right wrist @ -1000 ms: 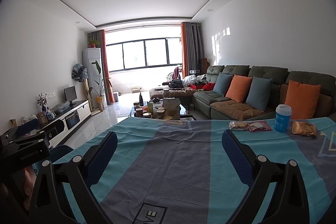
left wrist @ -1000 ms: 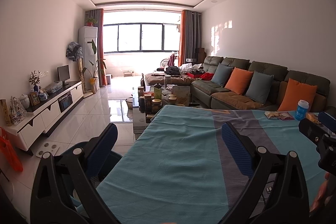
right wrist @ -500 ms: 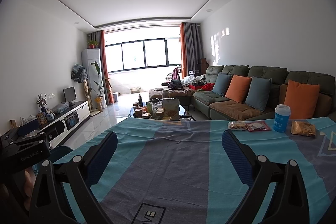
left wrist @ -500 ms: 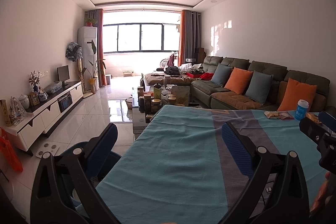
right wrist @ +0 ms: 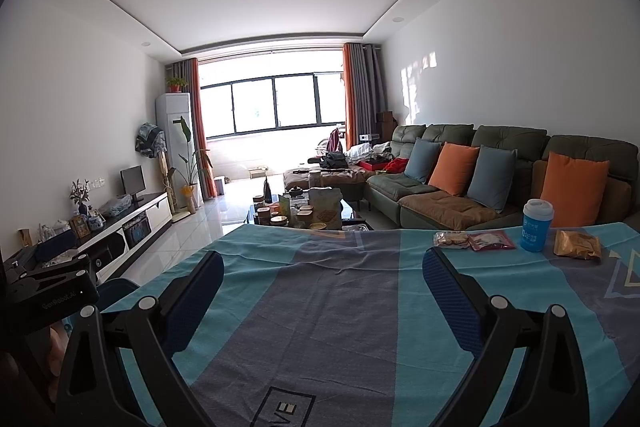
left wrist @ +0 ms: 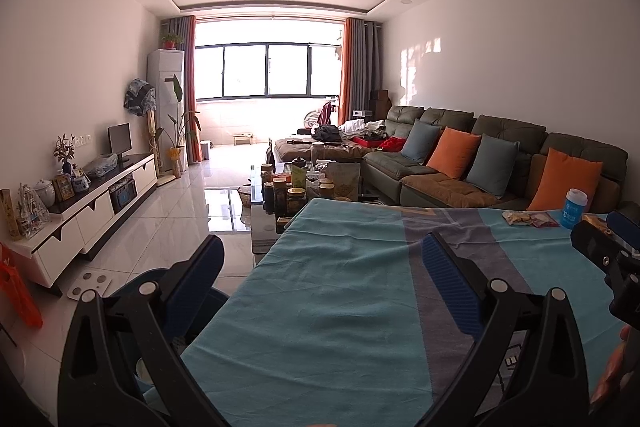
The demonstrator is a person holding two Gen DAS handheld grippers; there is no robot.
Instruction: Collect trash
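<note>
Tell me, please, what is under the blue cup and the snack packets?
The blue cup and the three snack packets rest on a teal and grey cloth. The cloth covers the whole top, so the table beneath it cannot be seen.

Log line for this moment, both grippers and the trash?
left gripper: open, empty | right gripper: open, empty | crinkled orange wrapper, red packet, blue paper cup: untouched on striped tablecloth

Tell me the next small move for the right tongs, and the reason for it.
Probably ease the right tongs forward and to the right, toward the red snack wrapper at the table's far edge. Both tongs are open and empty, and the wrappers lie beside the blue cup, well beyond the tips; the left tongs sit farther off.
</note>
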